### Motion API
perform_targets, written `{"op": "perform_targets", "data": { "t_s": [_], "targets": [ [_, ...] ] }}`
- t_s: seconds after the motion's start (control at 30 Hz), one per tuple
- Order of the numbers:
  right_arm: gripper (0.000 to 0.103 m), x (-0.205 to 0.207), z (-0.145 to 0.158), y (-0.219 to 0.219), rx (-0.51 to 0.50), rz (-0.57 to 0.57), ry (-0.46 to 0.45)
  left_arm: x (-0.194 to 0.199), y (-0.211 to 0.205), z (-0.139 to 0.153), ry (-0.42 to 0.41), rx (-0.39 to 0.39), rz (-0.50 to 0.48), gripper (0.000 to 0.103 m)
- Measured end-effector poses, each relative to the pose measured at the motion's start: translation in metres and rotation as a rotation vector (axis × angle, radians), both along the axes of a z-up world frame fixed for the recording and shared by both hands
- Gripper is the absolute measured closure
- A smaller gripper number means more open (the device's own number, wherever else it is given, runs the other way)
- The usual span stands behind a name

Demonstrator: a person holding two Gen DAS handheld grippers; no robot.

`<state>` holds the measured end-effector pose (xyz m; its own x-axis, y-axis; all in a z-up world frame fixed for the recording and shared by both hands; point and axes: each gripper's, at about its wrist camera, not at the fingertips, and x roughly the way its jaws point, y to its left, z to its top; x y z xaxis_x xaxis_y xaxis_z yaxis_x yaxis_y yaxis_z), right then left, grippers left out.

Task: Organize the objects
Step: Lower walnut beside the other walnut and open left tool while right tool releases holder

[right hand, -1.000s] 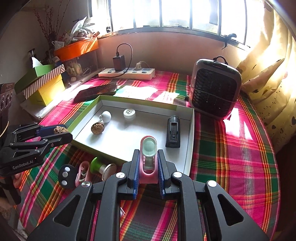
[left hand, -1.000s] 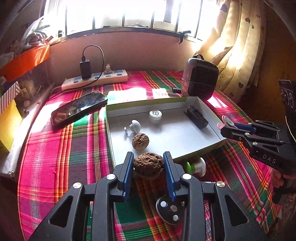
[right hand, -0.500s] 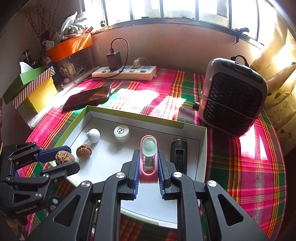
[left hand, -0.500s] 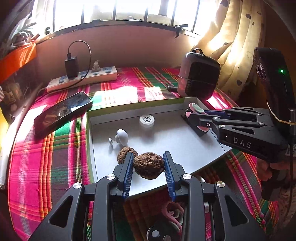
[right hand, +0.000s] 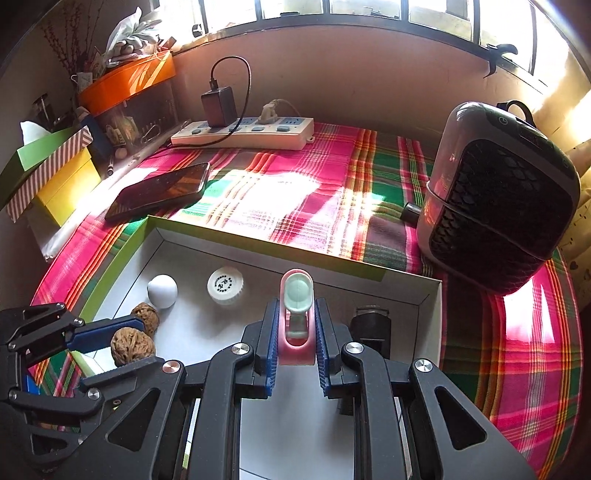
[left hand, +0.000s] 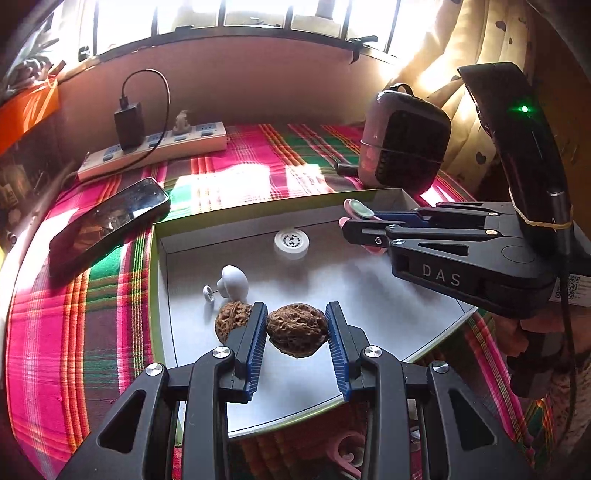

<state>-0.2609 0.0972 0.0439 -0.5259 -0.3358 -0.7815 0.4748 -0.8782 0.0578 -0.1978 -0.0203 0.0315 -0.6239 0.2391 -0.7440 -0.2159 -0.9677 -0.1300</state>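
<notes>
Sunlit window [right hand: 369, 7] above plaid tablecloth [right hand: 332, 184]

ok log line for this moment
left gripper: shut on walnut over box | right gripper: shut on pink clip over box

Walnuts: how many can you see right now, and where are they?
2. One walnut is clamped in the left gripper above the tray; the other walnut lies in the tray beside the white knob.

Desk [right hand: 332, 192]: pink-green-red plaid cloth. Tray [right hand: 258, 251]: white, lime-green rim. Walnut [left hand: 297, 334]: wrinkled brown. Phone [right hand: 159, 192], 10 o'clock: glossy black.
</notes>
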Motion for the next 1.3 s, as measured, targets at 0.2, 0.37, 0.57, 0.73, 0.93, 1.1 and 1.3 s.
{"op": "perform_targets", "data": {
  "t_s": [0.2,0.37,0.57,0.73,0.93,1.1,1.3],
  "targets": [
    [0.085,-0.005,-0.004,-0.004,0.016,0.010,-0.004,-0.008,0.005,-0.005,0.000,-0.039,-0.005,0.073],
    [0.085,-0.008,-0.007,-0.007,0.019,0.013,-0.009,-0.013,0.007,-0.007,-0.004,-0.056,-0.011,0.073],
    [0.085,-0.010,-0.009,-0.010,0.021,0.016,-0.014,-0.017,0.007,-0.009,-0.001,-0.075,-0.003,0.073],
    [0.085,-0.010,-0.010,-0.013,0.031,0.016,-0.012,-0.018,0.007,-0.009,0.005,-0.090,-0.002,0.073],
    [0.085,-0.011,-0.010,-0.015,0.042,0.014,-0.009,-0.022,0.005,-0.016,-0.025,-0.077,0.012,0.073],
    [0.085,-0.012,-0.012,-0.014,0.047,0.007,-0.016,-0.023,0.005,-0.015,-0.026,-0.075,0.014,0.073],
    [0.085,-0.013,-0.013,-0.014,0.052,0.001,-0.016,-0.023,0.003,-0.014,-0.026,-0.072,0.017,0.073]
  ]
}}
